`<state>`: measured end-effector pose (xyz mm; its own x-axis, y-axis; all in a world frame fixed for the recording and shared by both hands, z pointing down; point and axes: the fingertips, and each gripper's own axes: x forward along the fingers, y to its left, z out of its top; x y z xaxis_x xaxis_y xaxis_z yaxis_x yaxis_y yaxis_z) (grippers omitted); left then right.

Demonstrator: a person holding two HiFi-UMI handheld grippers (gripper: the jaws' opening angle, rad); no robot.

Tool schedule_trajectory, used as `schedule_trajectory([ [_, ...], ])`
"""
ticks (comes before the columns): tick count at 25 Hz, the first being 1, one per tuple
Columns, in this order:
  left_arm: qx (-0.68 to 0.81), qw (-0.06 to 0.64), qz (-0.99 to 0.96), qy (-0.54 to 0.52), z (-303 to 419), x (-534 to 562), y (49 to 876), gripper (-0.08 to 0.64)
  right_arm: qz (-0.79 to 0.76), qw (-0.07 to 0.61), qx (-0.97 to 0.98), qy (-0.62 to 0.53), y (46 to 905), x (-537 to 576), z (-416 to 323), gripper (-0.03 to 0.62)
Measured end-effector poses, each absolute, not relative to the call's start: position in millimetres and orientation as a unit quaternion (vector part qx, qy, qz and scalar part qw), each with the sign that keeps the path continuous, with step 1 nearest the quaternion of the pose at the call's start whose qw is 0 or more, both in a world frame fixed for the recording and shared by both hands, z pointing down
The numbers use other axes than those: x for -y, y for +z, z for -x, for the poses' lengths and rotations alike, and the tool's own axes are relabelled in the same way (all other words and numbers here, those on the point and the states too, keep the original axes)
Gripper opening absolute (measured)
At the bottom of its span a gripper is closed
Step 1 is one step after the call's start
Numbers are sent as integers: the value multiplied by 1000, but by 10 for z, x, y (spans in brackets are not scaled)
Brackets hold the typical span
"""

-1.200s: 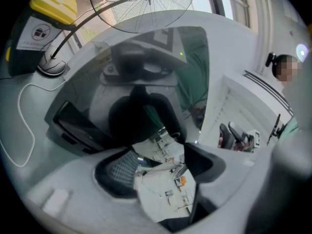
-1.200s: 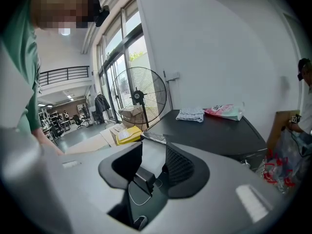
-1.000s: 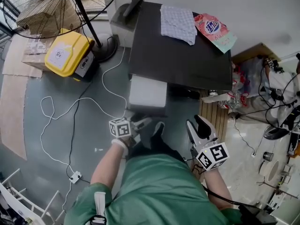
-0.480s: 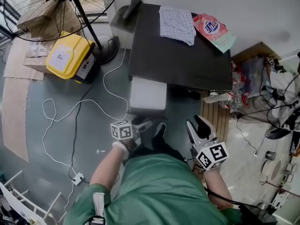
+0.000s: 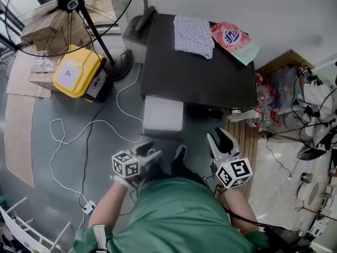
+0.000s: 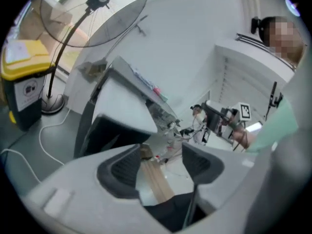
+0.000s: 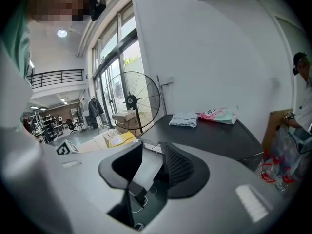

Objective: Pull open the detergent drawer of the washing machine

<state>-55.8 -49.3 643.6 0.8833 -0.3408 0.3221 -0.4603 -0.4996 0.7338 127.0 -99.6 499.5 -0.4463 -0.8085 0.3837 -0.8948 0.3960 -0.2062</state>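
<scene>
The washing machine [image 5: 200, 73] has a dark flat top and stands against the wall. Its pale detergent drawer [image 5: 163, 115] sticks out of the front at the left, pulled open. My left gripper [image 5: 150, 152] hangs in front of and below the drawer, apart from it. Its jaws are closing with nothing between them. In the left gripper view the gripper [image 6: 161, 162] is rolled, with the drawer [image 6: 124, 104] up to the left. My right gripper [image 5: 220, 140] stands open and empty near the machine's right front, and its own view shows the gripper [image 7: 151, 162] aimed over the top.
A checked cloth [image 5: 194, 36] and a pink detergent bag [image 5: 234, 40] lie on the machine top. A standing fan [image 5: 71, 4] and a yellow box [image 5: 76, 70] are at the left. A white cable [image 5: 79, 136] loops over the floor. A wooden slat board [image 5: 245, 133] lies at the right.
My left gripper has drawn back from the drawer toward the lower left, risen and rolled. The drawer stays pulled out. The right gripper has kept still.
</scene>
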Motion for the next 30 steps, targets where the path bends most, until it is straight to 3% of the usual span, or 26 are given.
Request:
schedule_trajectory([
  [4,263,355,-896,36,495,781,5659,224,-544,95,815,176,4820,1211,-1418,149],
  [9,323,222,-916,81,374,1152,5020,137,-558,76,813,147,4515,1458,-1503,137],
  [15,372,178,-909,55,262,1494,4513,72,-557,57,822,103,4079,1660,-1514,123],
  [30,489,49,-871,23,486,1885,3415,72,-546,32,837,-12,3367,1695,-1509,123],
])
